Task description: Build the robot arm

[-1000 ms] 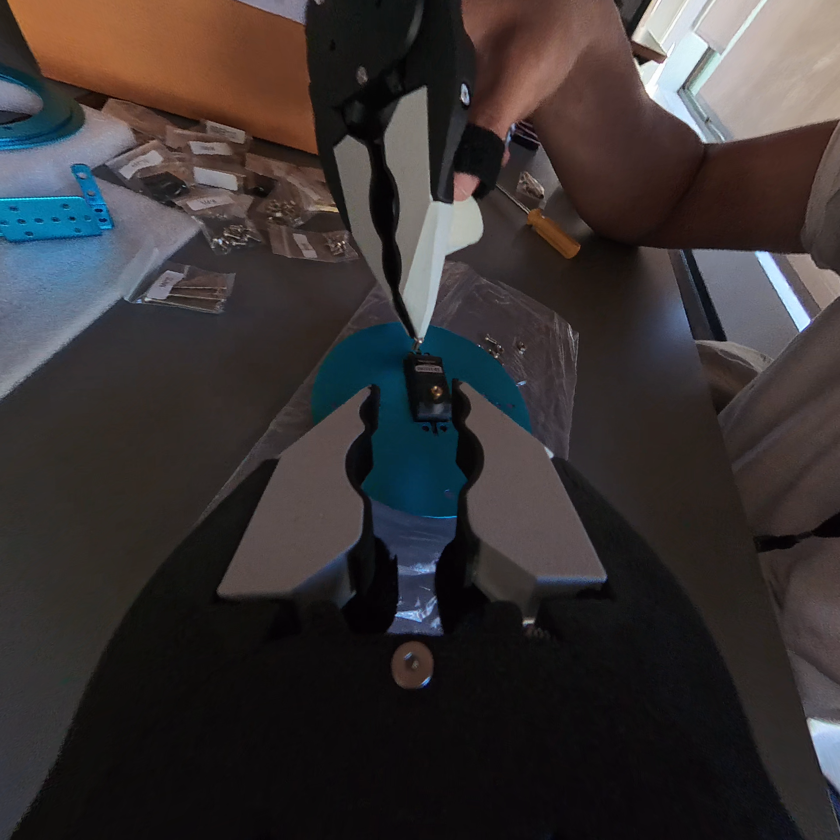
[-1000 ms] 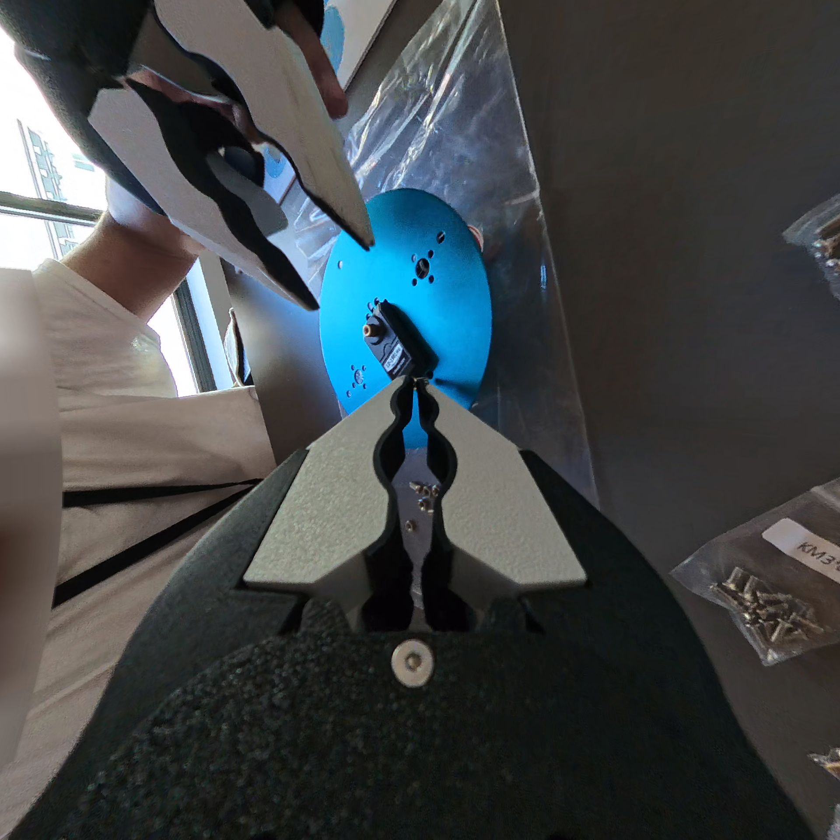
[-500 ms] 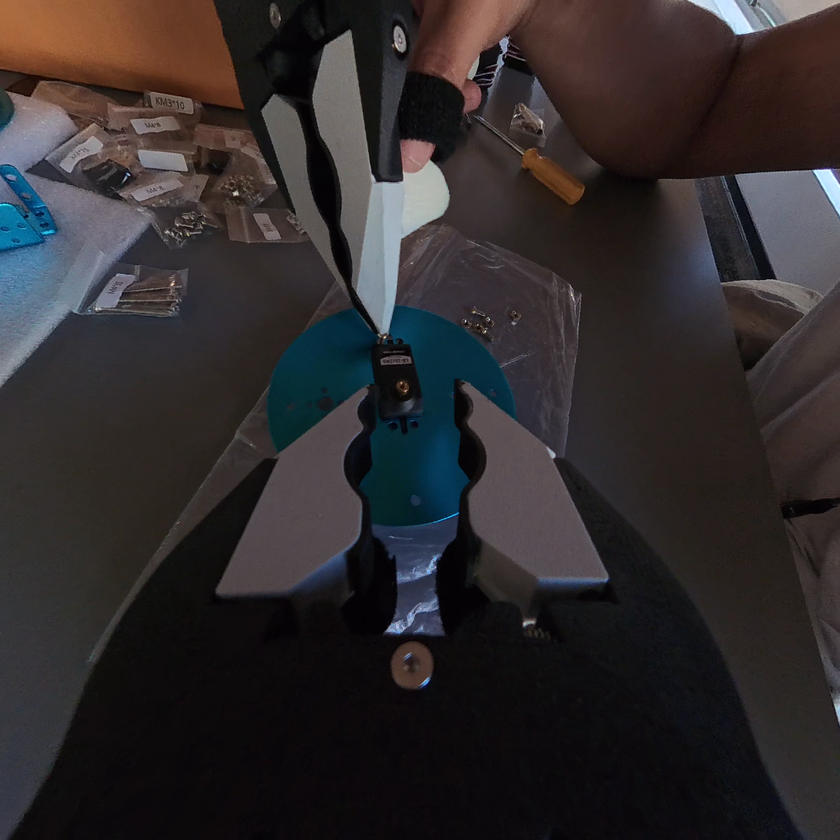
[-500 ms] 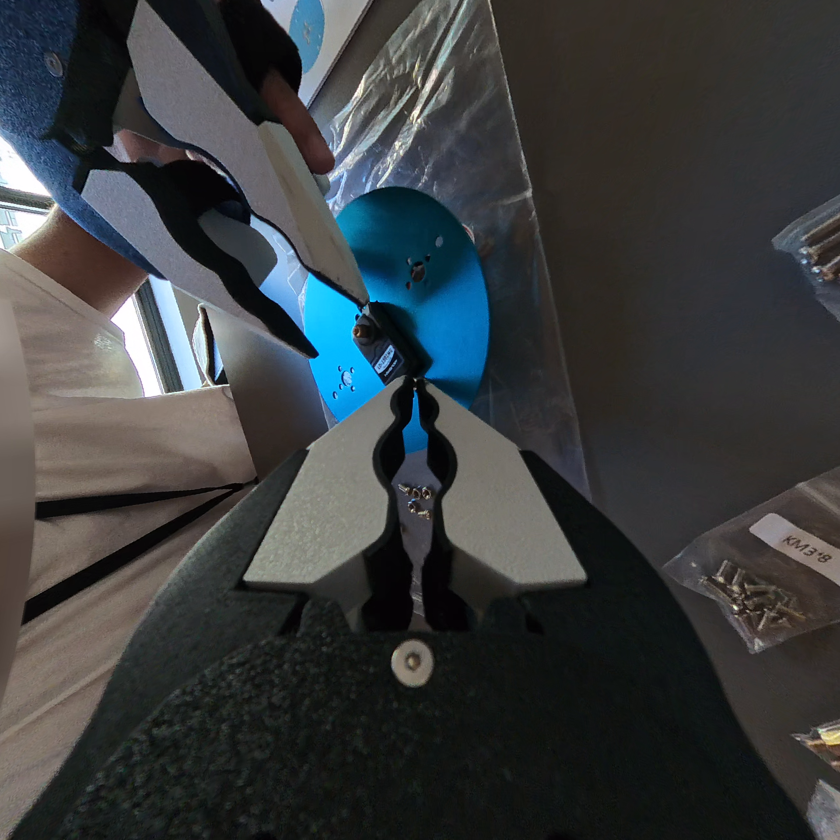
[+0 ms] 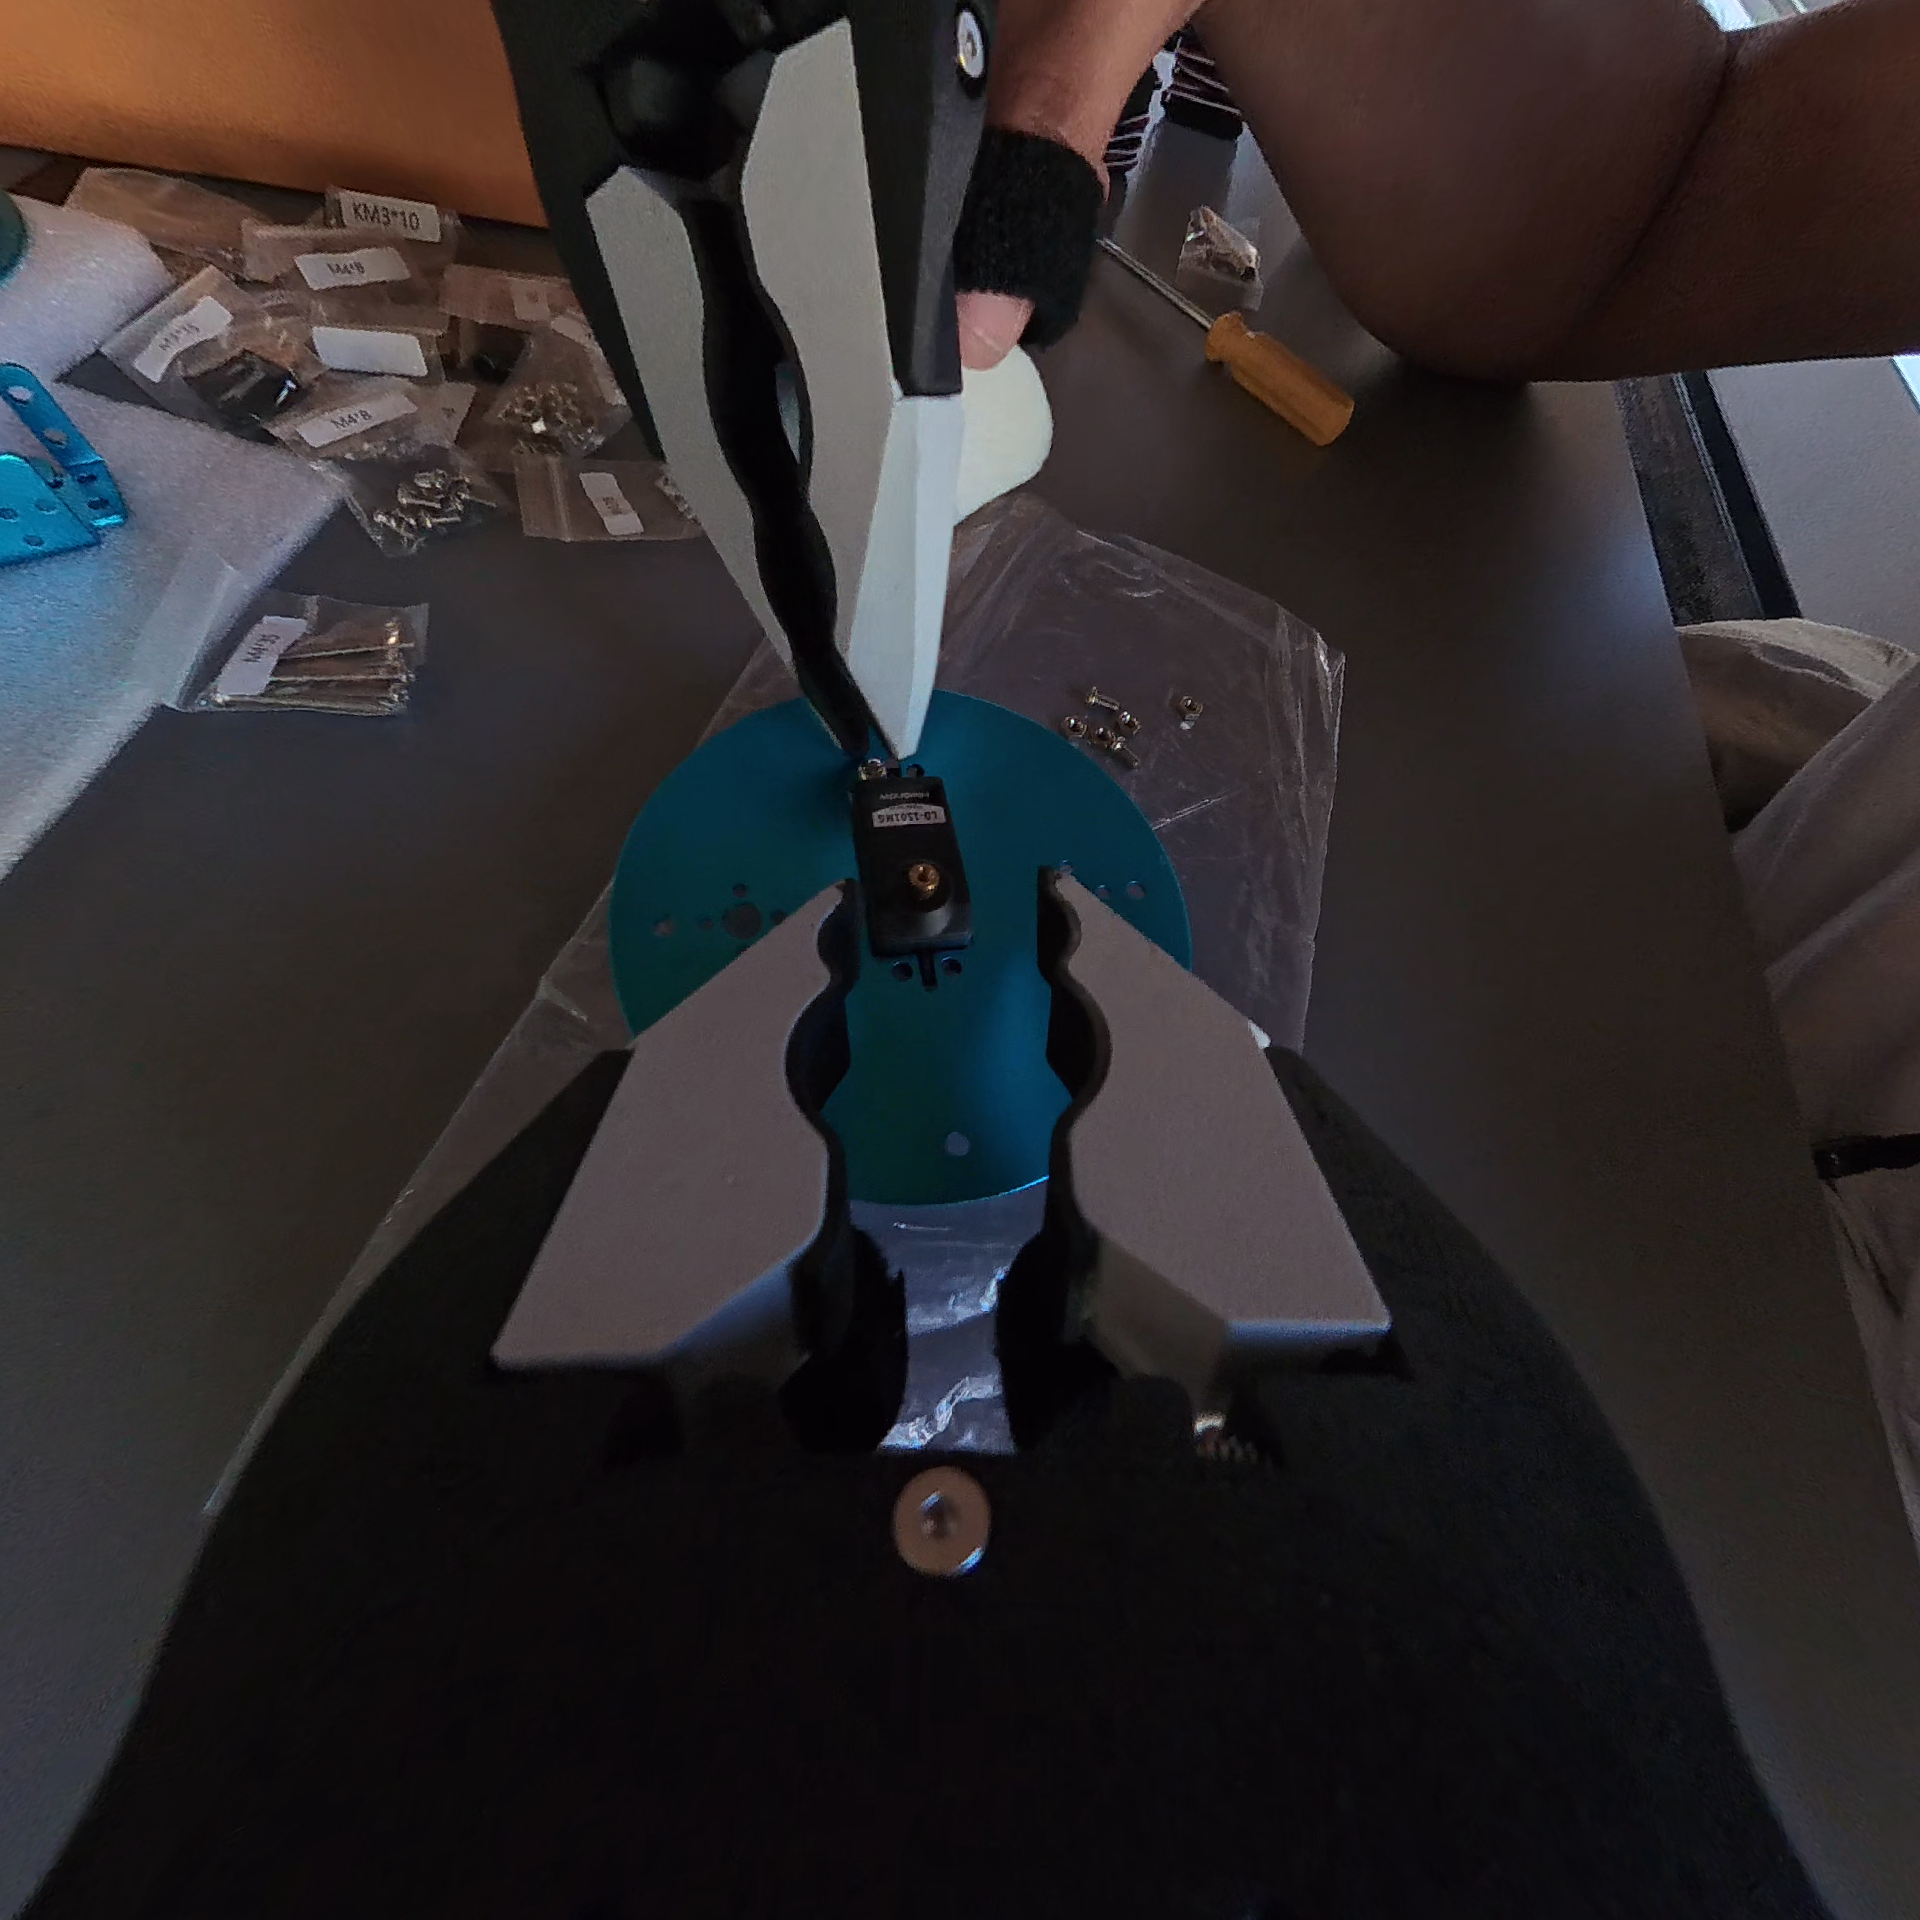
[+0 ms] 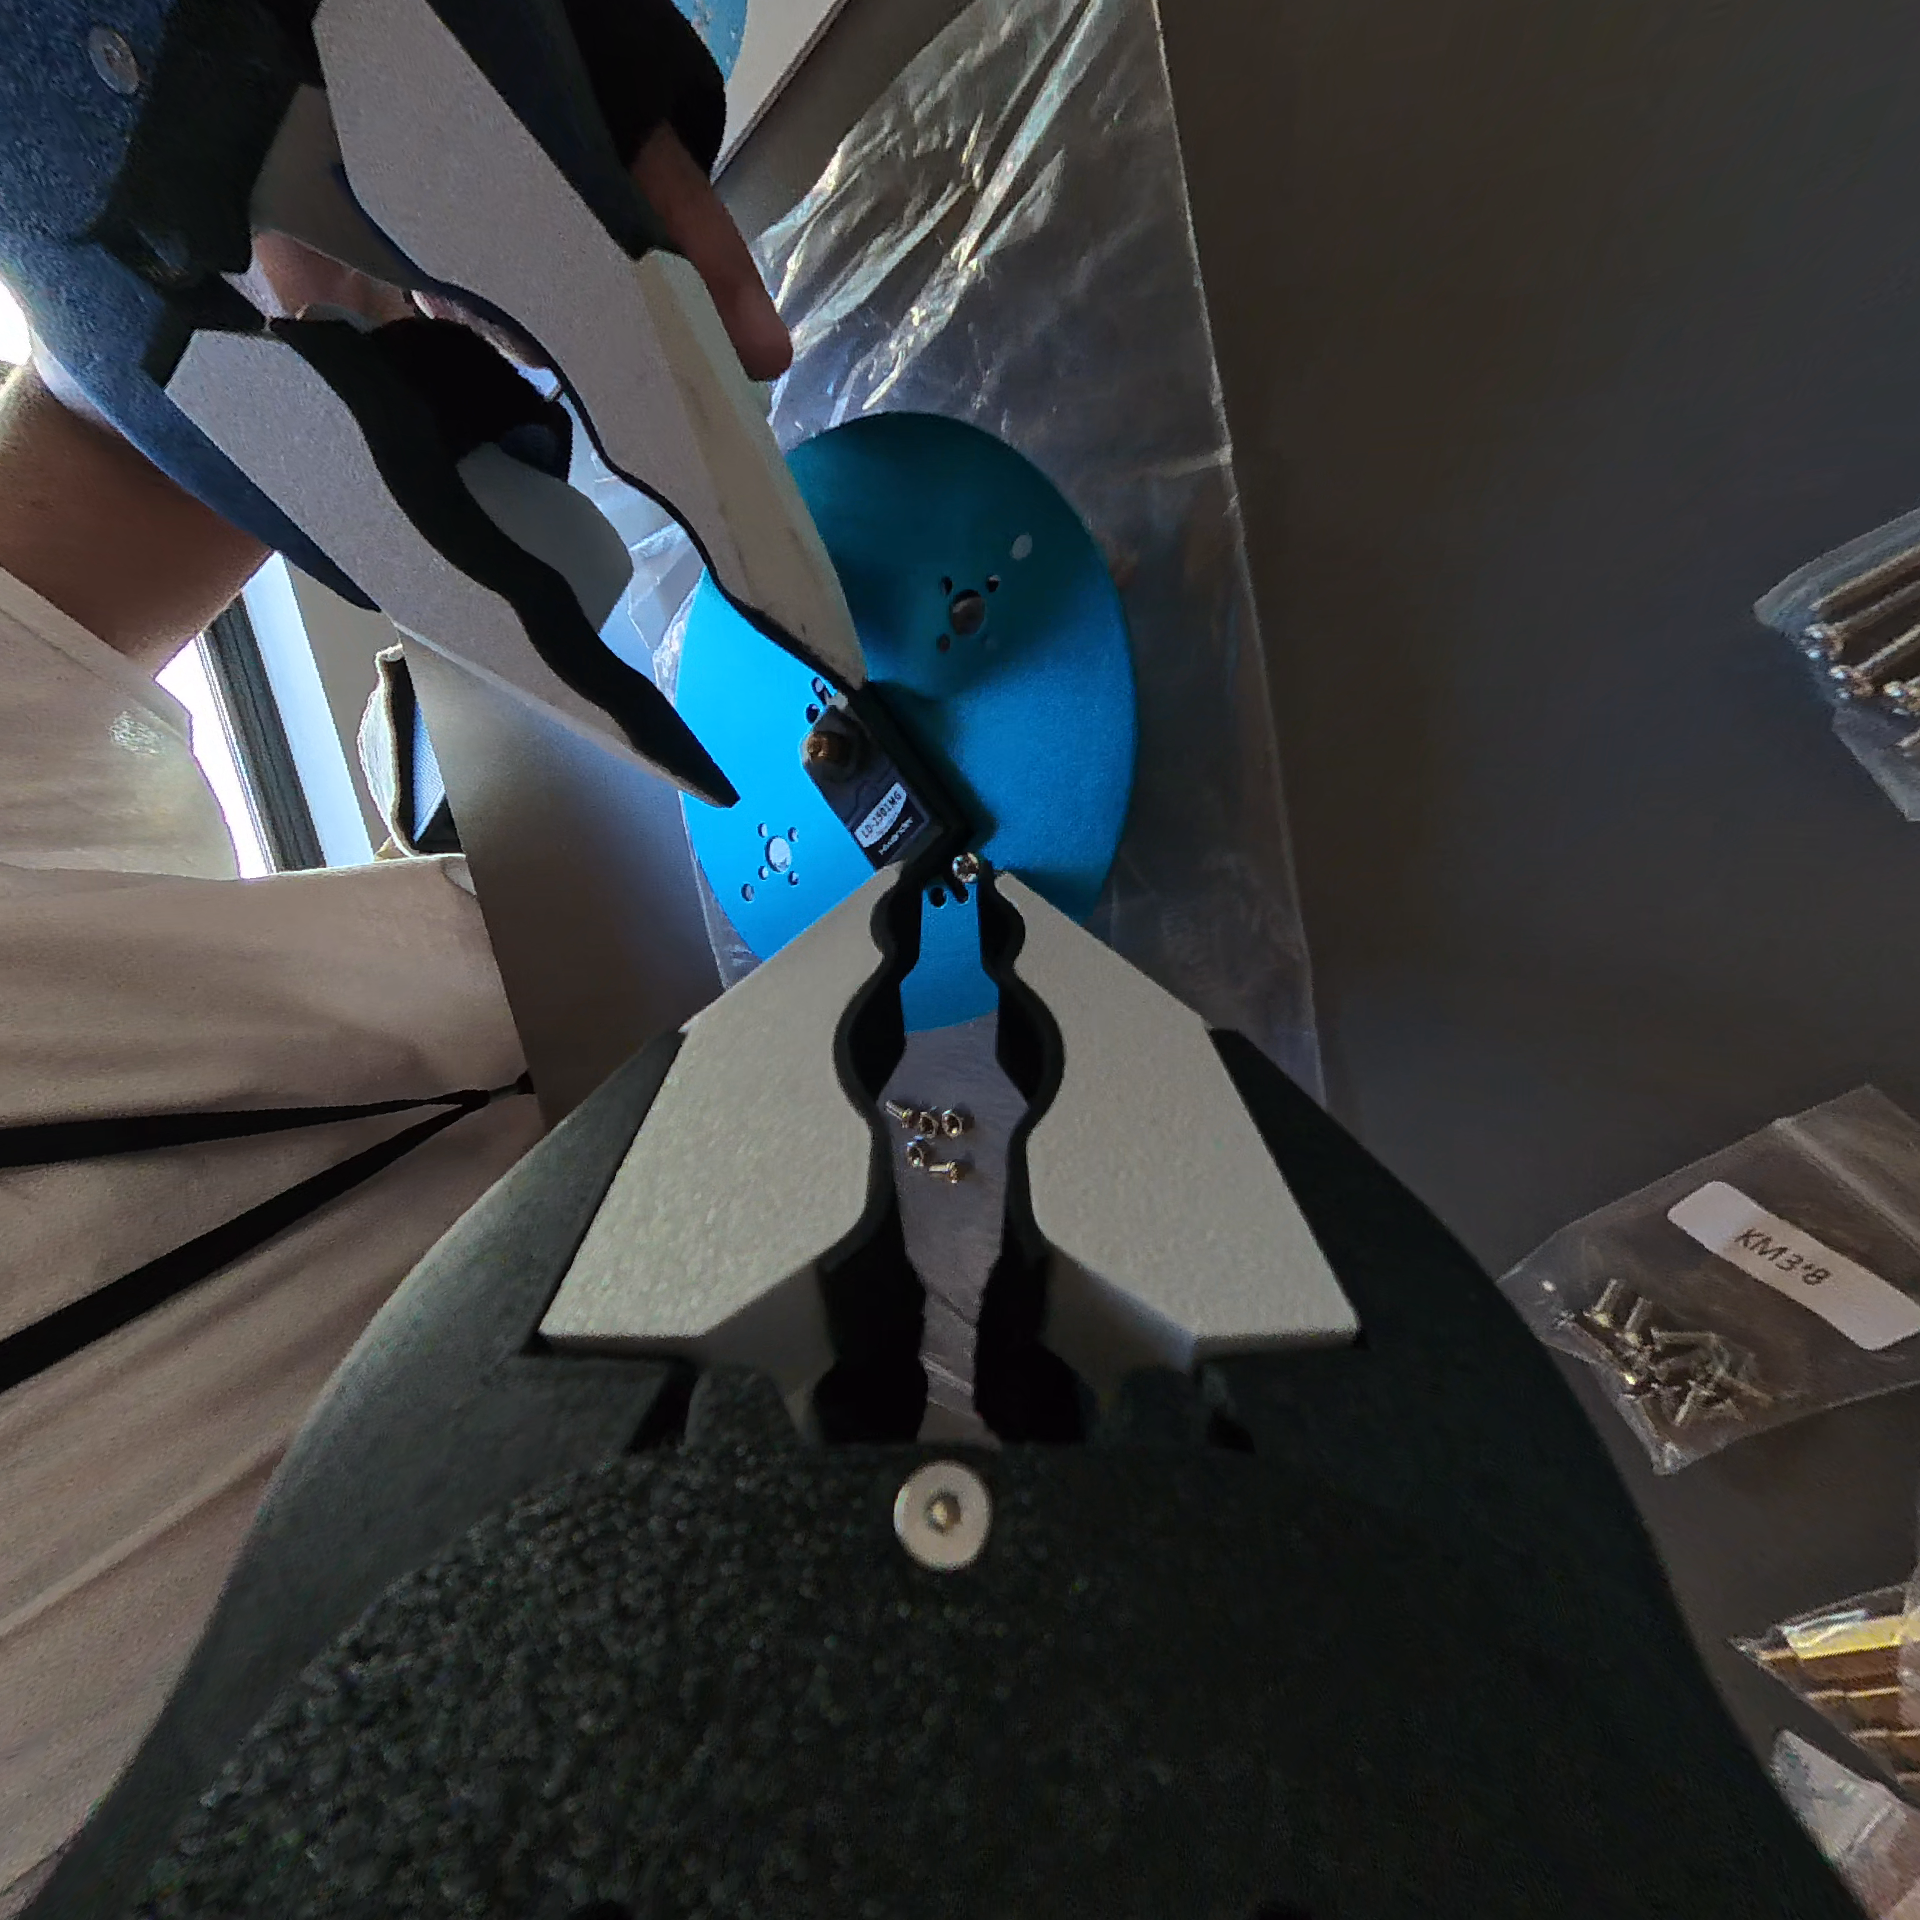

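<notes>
A black servo [image 5: 914, 873] with a brass shaft sits on a blue round plate [image 5: 727, 862] that lies on a clear plastic sheet [image 5: 1195, 644]. My left gripper [image 5: 945, 888] is open, its tips on either side of the servo's near end; the left tip is close against the servo. My right gripper [image 5: 881, 743] comes down from above, shut on a small screw [image 5: 876, 767] at the servo's far end. In the right wrist view the right gripper [image 6: 943, 881] pinches the screw [image 6: 966, 864] beside the servo [image 6: 883, 790] on the plate [image 6: 1018, 748]; the left gripper [image 6: 793, 740] straddles the servo.
Several loose screws [image 5: 1107, 722] lie on the sheet to the right of the plate. Labelled bags of screws [image 5: 416, 343] lie at the back left, near blue brackets [image 5: 42, 488] on white foam. A yellow-handled screwdriver [image 5: 1278, 376] lies at the back right under a person's arm [image 5: 1507, 187]. There is about 4 cm between the tips of the two grippers. Both grippers' tips are roughly 30 cm from the yellow-handled screwdriver [image 5: 1278, 376].
My left gripper has moved forward, so its open tips now flank the servo. My right gripper has stayed shut on the screw at the servo's far end.
</notes>
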